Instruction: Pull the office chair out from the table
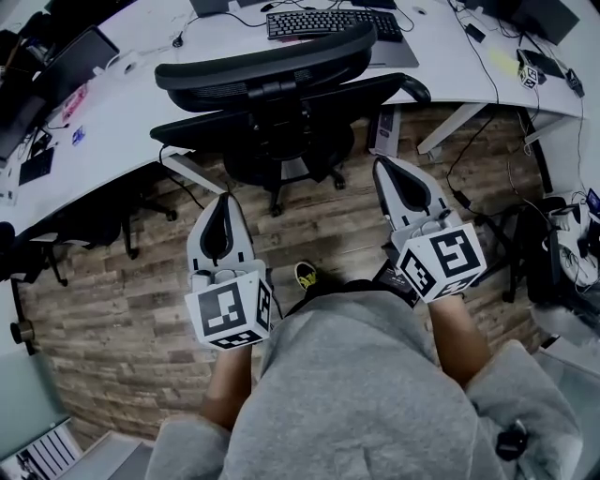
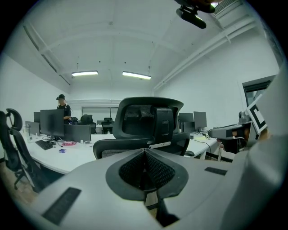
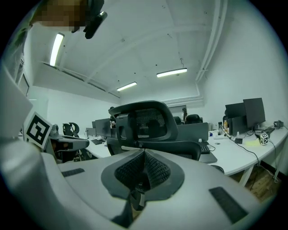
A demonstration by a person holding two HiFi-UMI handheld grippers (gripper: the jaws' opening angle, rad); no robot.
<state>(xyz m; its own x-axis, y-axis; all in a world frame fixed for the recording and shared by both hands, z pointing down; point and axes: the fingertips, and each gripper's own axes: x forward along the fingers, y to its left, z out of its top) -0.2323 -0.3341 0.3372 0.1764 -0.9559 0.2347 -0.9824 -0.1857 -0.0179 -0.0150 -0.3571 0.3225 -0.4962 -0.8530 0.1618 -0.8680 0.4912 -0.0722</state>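
The black mesh office chair (image 1: 281, 103) stands tucked against the curved white table (image 1: 122, 122), its back toward me. Both grippers hover over the wood floor a short way in front of it and touch nothing. My left gripper (image 1: 225, 199) points at the chair's left side and is shut and empty. My right gripper (image 1: 380, 162), also shut and empty, points at the right armrest (image 1: 412, 87). In the left gripper view the closed jaws (image 2: 145, 150) sit below the chair's backrest (image 2: 148, 121). The right gripper view shows the same, closed jaws (image 3: 145, 152) under the backrest (image 3: 144, 122).
A keyboard (image 1: 333, 23) lies on the table behind the chair. Table legs (image 1: 450, 127) and cables (image 1: 487, 187) are at the right, another chair (image 2: 11, 143) at the left. A person (image 2: 63, 108) stands far off by monitors. My shoe (image 1: 306, 275) is between the grippers.
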